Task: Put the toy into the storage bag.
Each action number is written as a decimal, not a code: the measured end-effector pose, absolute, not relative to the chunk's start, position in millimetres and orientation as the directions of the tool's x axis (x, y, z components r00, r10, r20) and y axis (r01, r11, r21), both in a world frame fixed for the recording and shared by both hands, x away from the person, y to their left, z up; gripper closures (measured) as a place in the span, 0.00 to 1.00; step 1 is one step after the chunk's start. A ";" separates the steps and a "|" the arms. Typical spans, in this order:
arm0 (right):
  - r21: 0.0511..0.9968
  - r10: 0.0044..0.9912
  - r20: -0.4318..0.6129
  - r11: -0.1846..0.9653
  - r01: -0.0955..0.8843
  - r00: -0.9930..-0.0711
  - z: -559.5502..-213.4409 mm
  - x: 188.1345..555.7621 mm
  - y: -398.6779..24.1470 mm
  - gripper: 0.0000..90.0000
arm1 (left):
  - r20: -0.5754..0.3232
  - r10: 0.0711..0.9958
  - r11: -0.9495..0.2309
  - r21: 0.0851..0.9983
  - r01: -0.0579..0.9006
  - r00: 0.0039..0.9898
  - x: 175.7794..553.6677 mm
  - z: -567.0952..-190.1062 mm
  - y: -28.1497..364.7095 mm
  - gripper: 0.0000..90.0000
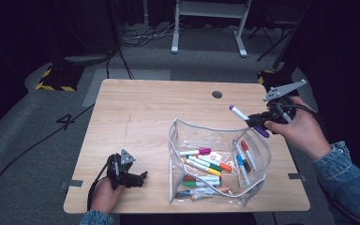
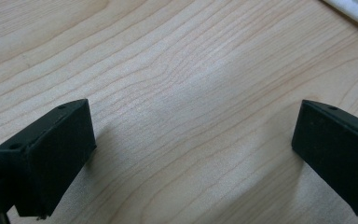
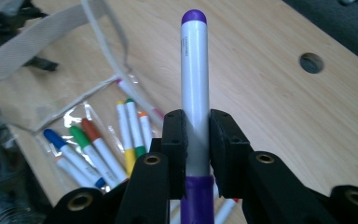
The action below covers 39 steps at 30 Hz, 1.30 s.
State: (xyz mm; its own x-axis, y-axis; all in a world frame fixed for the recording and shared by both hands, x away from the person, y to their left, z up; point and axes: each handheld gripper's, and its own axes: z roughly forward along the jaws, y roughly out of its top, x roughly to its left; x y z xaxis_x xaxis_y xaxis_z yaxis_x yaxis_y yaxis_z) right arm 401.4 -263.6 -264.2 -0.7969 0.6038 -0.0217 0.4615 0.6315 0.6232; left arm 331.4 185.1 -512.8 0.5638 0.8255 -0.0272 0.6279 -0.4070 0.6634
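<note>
1 purple marker (image 3: 195,88) is pinched between the jaws of the right gripper (image 3: 196,140), held above the tabletop (image 1: 136,117) beside the clear pouch (image 1: 258,176). The left gripper (image 2: 193,154) is rested on the tabletop, jaws spread with nothing between them.

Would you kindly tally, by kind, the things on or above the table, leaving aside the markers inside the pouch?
Grippers: 2, the left gripper and the right gripper
Clear pouch: 1
Purple marker, clamped in the right gripper: 1
Total: 4

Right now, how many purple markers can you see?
2. One purple marker is gripped in the right tongs above the table; another purple-capped one lies inside the clear pouch. Others may be hidden.
</note>
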 end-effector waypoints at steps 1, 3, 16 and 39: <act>0.619 0.590 -0.021 0.642 0.453 -0.807 -263.5 397.0 -258.2 0.86 | -0.027 0.825 -0.407 0.663 0.628 0.564 331.4 -512.8 185.1 0.00; 0.611 0.544 -0.020 0.671 0.420 -0.839 -263.9 388.8 -247.2 0.86 | -0.027 0.825 -0.407 0.663 0.628 0.564 331.4 -512.8 185.1 0.00; 0.537 0.335 0.037 0.788 0.301 -0.942 -292.3 355.9 -192.0 0.86 | -0.027 0.824 -0.409 0.663 0.627 0.566 331.3 -512.8 185.0 0.00; 0.256 0.182 0.138 0.943 0.212 -0.974 -370.6 353.1 -139.6 0.86 | -0.027 0.824 -0.409 0.663 0.627 0.566 331.4 -512.8 185.1 0.00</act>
